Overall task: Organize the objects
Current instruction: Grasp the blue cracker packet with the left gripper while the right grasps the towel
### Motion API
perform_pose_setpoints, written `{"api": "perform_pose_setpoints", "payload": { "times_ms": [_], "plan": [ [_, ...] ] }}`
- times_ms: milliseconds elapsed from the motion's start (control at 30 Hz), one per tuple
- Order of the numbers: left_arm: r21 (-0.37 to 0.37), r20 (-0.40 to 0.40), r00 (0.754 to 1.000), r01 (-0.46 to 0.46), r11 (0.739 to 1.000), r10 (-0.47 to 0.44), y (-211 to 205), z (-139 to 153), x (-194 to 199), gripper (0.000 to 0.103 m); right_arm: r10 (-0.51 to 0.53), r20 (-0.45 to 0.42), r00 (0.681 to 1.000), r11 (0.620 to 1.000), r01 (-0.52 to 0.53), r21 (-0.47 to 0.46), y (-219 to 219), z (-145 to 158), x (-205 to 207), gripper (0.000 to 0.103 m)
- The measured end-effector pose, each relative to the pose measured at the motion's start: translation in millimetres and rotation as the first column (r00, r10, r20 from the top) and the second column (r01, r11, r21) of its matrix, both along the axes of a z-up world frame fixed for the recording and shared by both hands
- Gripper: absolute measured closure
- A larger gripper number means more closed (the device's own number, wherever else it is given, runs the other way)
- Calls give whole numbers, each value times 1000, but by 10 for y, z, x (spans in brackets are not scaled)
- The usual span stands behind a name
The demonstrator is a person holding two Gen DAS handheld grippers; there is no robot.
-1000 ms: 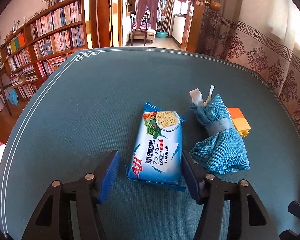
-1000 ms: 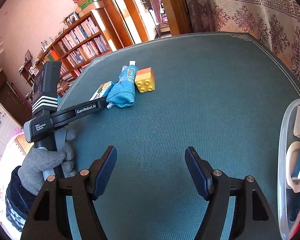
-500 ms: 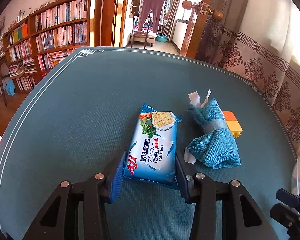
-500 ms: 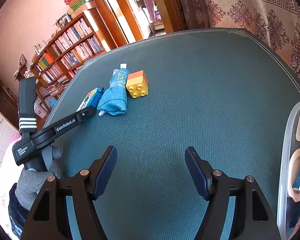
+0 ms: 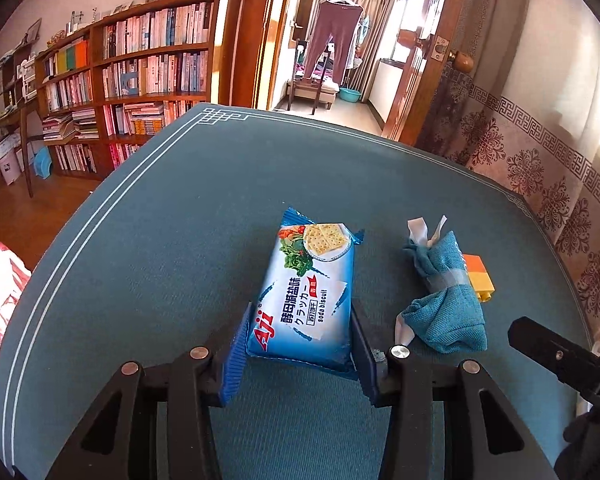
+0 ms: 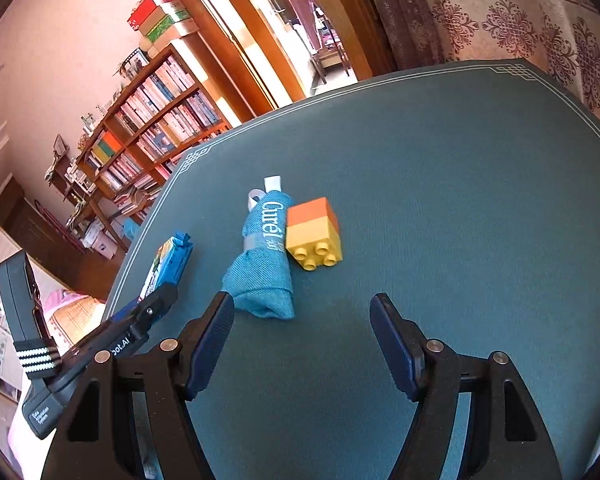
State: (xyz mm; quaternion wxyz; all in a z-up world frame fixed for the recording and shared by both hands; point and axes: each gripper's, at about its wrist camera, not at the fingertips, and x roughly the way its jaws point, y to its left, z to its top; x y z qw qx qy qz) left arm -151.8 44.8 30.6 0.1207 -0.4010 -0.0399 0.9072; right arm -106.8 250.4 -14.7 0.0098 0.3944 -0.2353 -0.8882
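Pads of my left gripper (image 5: 298,354) pinch the near end of the soda biscuit packet (image 5: 310,296) from both sides; its jaws have just been closing onto it. The packet points away from me, its far end sloping toward the green table (image 5: 172,240); I cannot tell whether that end touches the cloth. Just to its right lies a rolled blue towel (image 5: 444,300), banded at the middle, and touching the towel's far side sits an orange and yellow toy brick (image 5: 478,276).

My right gripper (image 6: 302,340) hangs spread wide over bare table with nothing between its pads. Ahead of it the towel (image 6: 266,256) and brick (image 6: 314,234) lie side by side, the brick's studs facing me. Further left the left gripper (image 6: 150,314) clamps the packet (image 6: 170,262). A bookshelf (image 5: 140,92) stands beyond the table.
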Motion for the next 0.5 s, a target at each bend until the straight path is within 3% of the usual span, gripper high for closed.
{"api": "perform_pose_setpoints", "payload": {
  "times_ms": [200,500],
  "plan": [
    [14,-4,999,-40,999,40,-91,7,-4,54,62,-18,998,998,-63,-16,-197,-13,-310,35],
    [23,-5,999,-45,999,45,-114,5,2,54,86,19,996,994,-87,66,-401,-178,-674,53]
  ]
}}
